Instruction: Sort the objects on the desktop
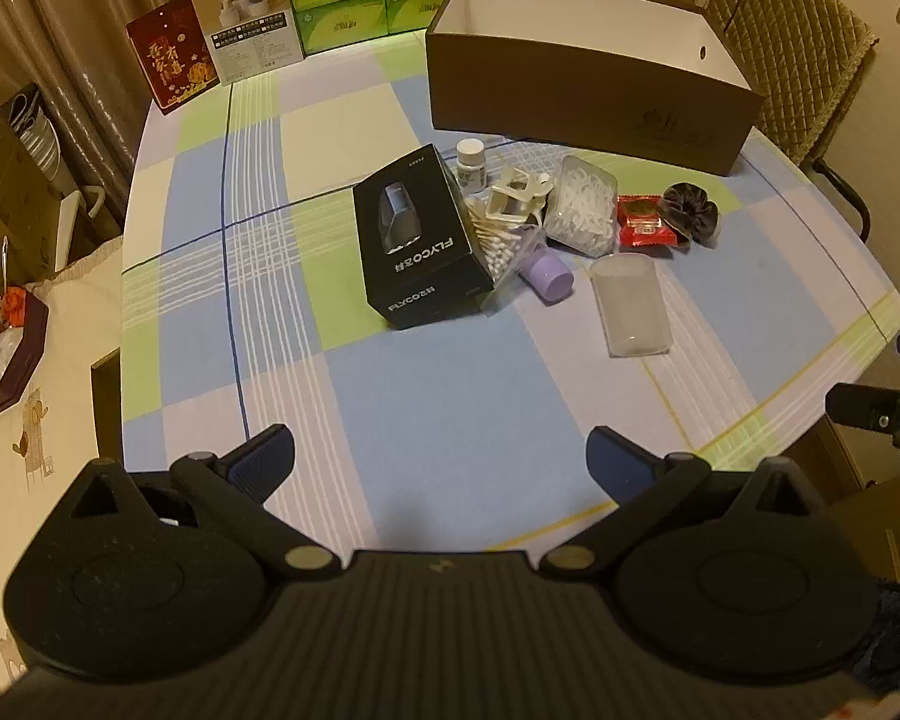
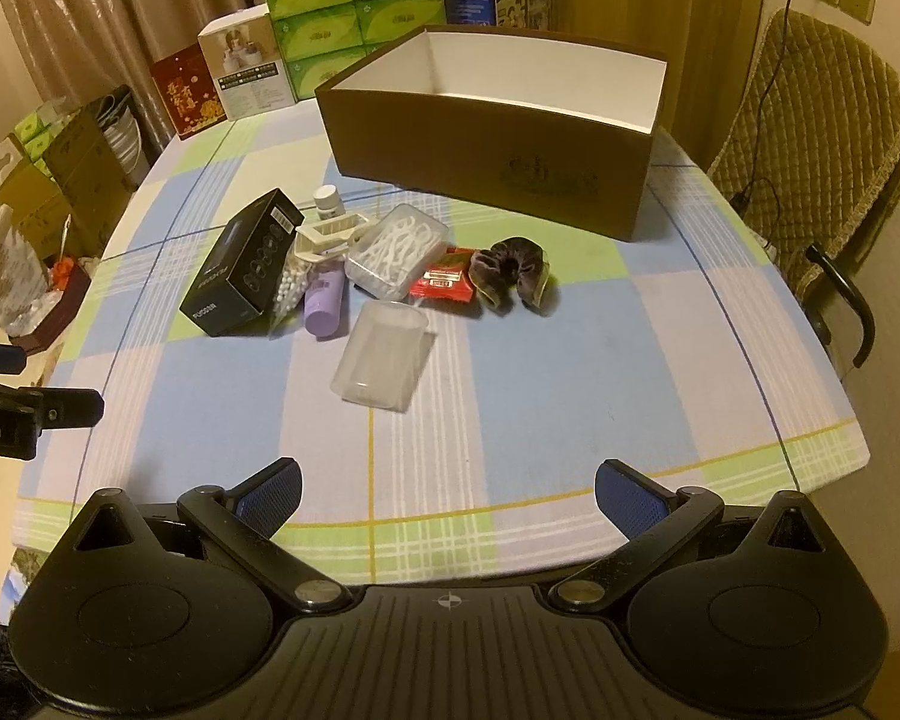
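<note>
right claw [image 2: 447, 495] wide, empty | clear cup [image 2: 383, 363] on its side | brown box [image 2: 486, 165] behind

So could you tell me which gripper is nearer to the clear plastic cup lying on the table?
Right, though only slightly. The right gripper faces the clear plastic cup almost head-on from the near edge; the left gripper sits farther left, with the cup ahead to its right.
</note>
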Action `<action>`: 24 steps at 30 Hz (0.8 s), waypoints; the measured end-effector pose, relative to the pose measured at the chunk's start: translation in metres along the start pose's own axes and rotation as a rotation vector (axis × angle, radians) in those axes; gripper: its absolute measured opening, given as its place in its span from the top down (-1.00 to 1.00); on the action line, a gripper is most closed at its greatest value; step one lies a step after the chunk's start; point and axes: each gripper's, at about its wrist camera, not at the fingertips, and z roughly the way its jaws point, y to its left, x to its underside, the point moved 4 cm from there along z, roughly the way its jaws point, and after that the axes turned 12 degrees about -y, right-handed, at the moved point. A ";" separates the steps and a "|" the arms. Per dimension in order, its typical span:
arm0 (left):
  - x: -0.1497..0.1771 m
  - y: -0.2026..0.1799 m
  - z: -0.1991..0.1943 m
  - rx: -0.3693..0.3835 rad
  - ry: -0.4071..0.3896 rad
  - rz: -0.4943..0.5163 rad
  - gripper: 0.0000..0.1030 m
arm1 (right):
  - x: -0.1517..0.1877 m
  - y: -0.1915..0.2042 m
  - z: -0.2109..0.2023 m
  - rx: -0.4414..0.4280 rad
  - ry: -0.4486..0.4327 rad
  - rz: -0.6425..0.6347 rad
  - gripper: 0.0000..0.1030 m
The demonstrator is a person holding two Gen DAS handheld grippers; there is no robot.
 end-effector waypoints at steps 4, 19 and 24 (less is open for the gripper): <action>0.001 0.000 0.001 0.002 -0.001 0.002 -0.98 | 0.000 0.000 0.001 0.000 0.000 0.000 -0.97; 0.000 -0.002 0.004 0.007 0.004 0.012 -0.98 | -0.001 -0.001 0.002 0.002 0.000 -0.001 -0.97; 0.002 -0.002 0.006 0.009 0.007 0.019 -0.98 | -0.001 0.000 0.002 0.000 0.003 -0.001 -0.97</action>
